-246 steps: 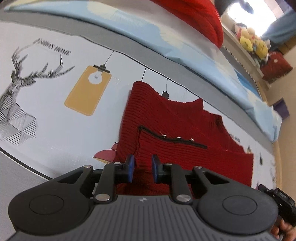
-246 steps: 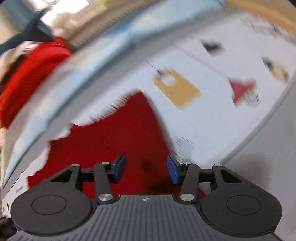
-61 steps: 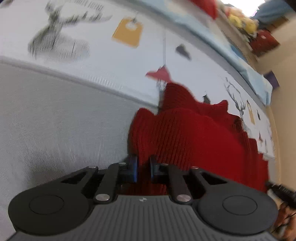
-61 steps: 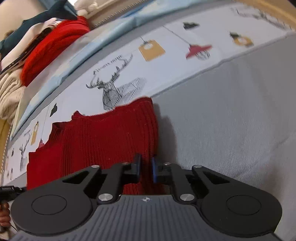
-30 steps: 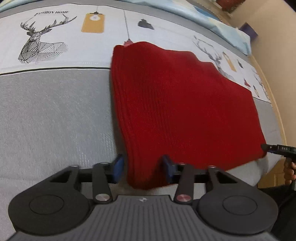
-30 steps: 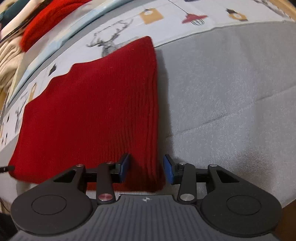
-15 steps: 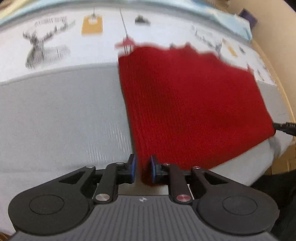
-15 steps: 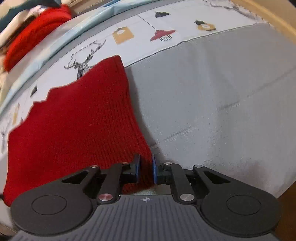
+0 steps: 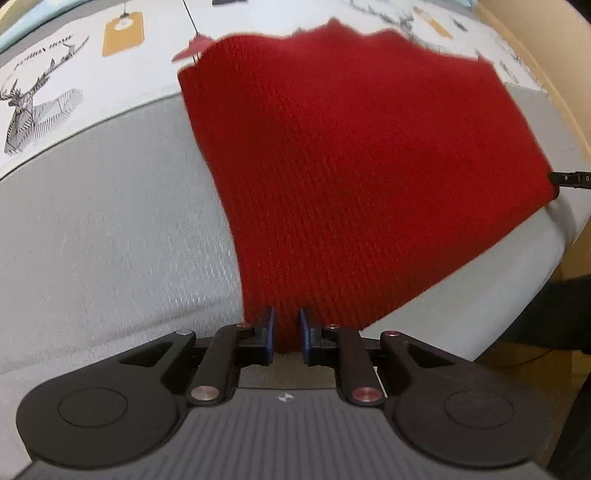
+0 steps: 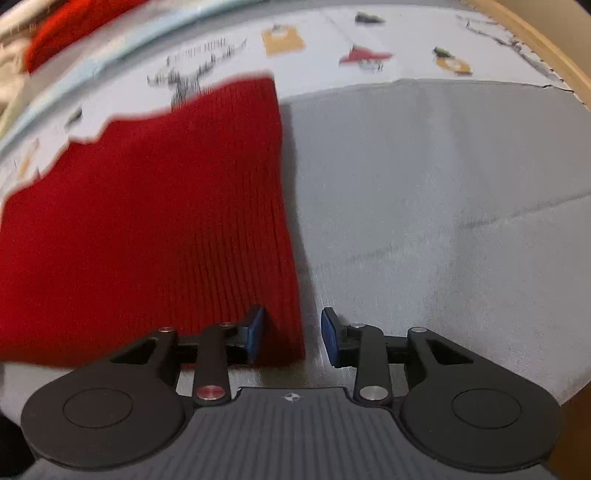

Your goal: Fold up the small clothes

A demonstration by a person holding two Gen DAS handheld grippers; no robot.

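A red knit sweater lies folded flat on the grey bed cover, its near edge at the bed's front. My left gripper is shut on the sweater's near left corner, with red knit pinched between the blue pads. In the right wrist view the sweater fills the left half. My right gripper is opening over the near right corner. The cloth sits by the left pad, and the right pad stands clear of it. The right gripper's black tip shows at the sweater's far corner in the left wrist view.
The grey cover meets a white printed band with deer and lamps further back. A wooden bed frame curves along the right. A red and beige clothes pile lies at the far left.
The left gripper closed on the near left corner and shifted sideways with it. The right gripper closed on the near right corner half a second ago and has now spread its jaws apart.
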